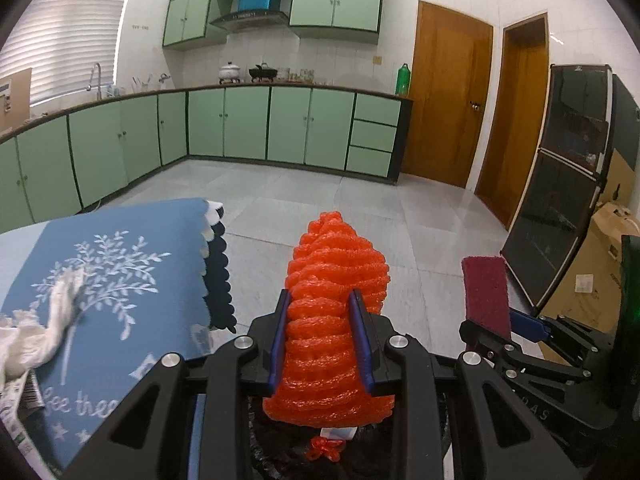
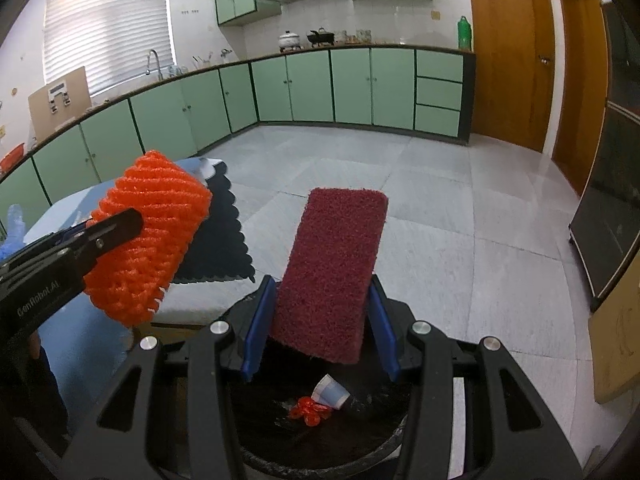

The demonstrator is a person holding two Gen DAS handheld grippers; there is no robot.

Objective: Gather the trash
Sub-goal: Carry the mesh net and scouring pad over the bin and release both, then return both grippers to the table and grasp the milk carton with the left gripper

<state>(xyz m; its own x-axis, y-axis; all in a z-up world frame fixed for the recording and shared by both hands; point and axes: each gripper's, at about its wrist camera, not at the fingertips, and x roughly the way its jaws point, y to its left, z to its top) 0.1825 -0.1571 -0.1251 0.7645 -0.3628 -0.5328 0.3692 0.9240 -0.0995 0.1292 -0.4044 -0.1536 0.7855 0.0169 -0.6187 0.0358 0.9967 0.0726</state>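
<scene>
orange foam net (image 1: pixel 336 312), maroon scouring pad (image 2: pixel 332 272) (both upright)

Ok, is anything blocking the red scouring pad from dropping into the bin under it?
Nothing visible. The maroon scouring pad hangs in the right gripper over the open black bin, which holds only a paper cup and an orange scrap.
</scene>
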